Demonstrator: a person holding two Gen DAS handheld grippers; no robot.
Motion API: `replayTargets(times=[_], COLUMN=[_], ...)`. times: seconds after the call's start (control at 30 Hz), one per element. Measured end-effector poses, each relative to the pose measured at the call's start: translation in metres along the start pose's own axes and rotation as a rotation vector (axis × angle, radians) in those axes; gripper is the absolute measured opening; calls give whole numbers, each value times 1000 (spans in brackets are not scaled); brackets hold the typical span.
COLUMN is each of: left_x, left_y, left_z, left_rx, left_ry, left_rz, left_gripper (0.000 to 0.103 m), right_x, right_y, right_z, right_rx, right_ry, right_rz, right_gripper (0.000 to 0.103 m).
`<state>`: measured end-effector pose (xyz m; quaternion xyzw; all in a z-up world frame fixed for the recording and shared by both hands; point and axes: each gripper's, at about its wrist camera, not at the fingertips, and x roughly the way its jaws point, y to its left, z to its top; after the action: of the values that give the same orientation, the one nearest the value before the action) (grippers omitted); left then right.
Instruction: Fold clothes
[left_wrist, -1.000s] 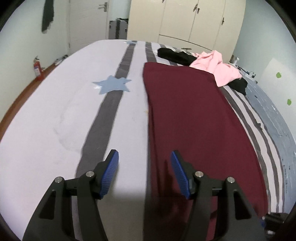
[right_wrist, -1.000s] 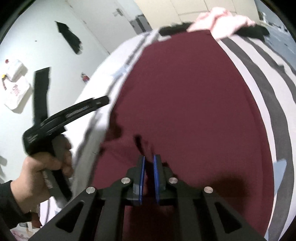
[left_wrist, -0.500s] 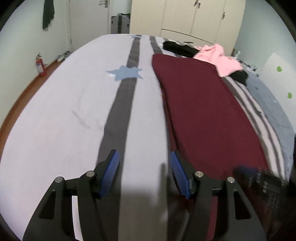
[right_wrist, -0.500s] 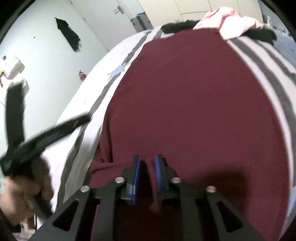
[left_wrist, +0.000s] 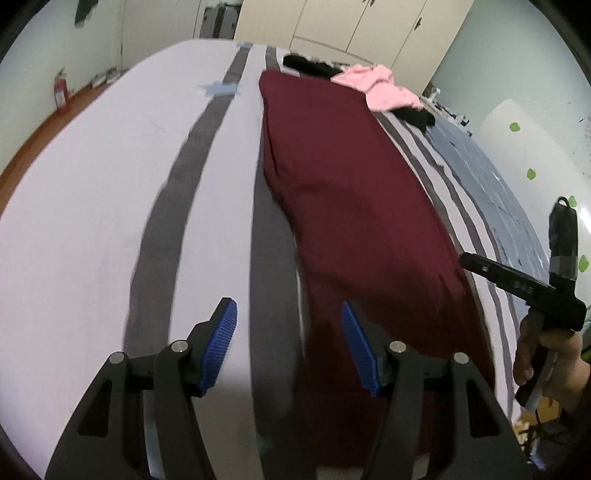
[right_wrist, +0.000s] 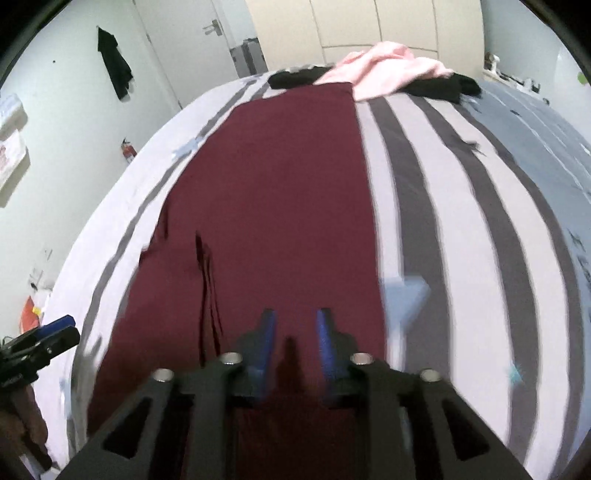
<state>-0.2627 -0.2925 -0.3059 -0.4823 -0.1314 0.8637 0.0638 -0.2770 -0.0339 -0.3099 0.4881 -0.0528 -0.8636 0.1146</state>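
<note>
A dark red garment (left_wrist: 354, 206) (right_wrist: 280, 192) lies folded into a long strip down the striped bedsheet (left_wrist: 110, 184). My left gripper (left_wrist: 288, 332) is open above the sheet, just left of the garment's near end, with nothing between its blue pads. My right gripper (right_wrist: 293, 334) hovers over the garment's near end; its jaws are opening and no cloth sits between the pads. The right tool and the hand holding it (left_wrist: 546, 332) show at the right edge of the left wrist view. The left tool's tip (right_wrist: 48, 332) shows at the left edge of the right wrist view.
A pink garment (left_wrist: 380, 88) and black clothes (left_wrist: 306, 66) are piled at the far end of the bed. A wardrobe (left_wrist: 351, 26) and a door stand beyond. A fire extinguisher (left_wrist: 61, 90) is on the floor at the left wall.
My right gripper has let go of the red cloth, its jaws have parted, and it has drawn back. My left gripper has moved left, off the garment and over the grey stripes.
</note>
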Motion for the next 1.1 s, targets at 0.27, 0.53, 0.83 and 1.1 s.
replayTargets(times=[0.27, 0.53, 0.83, 1.1], left_x=[-3, 14, 24, 27], left_y=[-13, -31, -28, -35], left_z=[-48, -73, -66, -71], left_rx=[-12, 35, 17, 25], left_ry=[75, 105, 53, 54], left_rz=[6, 46, 65, 37], left_gripper=[56, 56, 56, 42], right_x=[-27, -24, -24, -18], right_y=[-40, -52, -61, -42], right_z=[-59, -84, -84, -80], right_rx=[53, 84, 105, 52], right_ry=[122, 129, 113, 121], right_rz=[-29, 20, 90, 152], right_gripper=[44, 47, 50, 41])
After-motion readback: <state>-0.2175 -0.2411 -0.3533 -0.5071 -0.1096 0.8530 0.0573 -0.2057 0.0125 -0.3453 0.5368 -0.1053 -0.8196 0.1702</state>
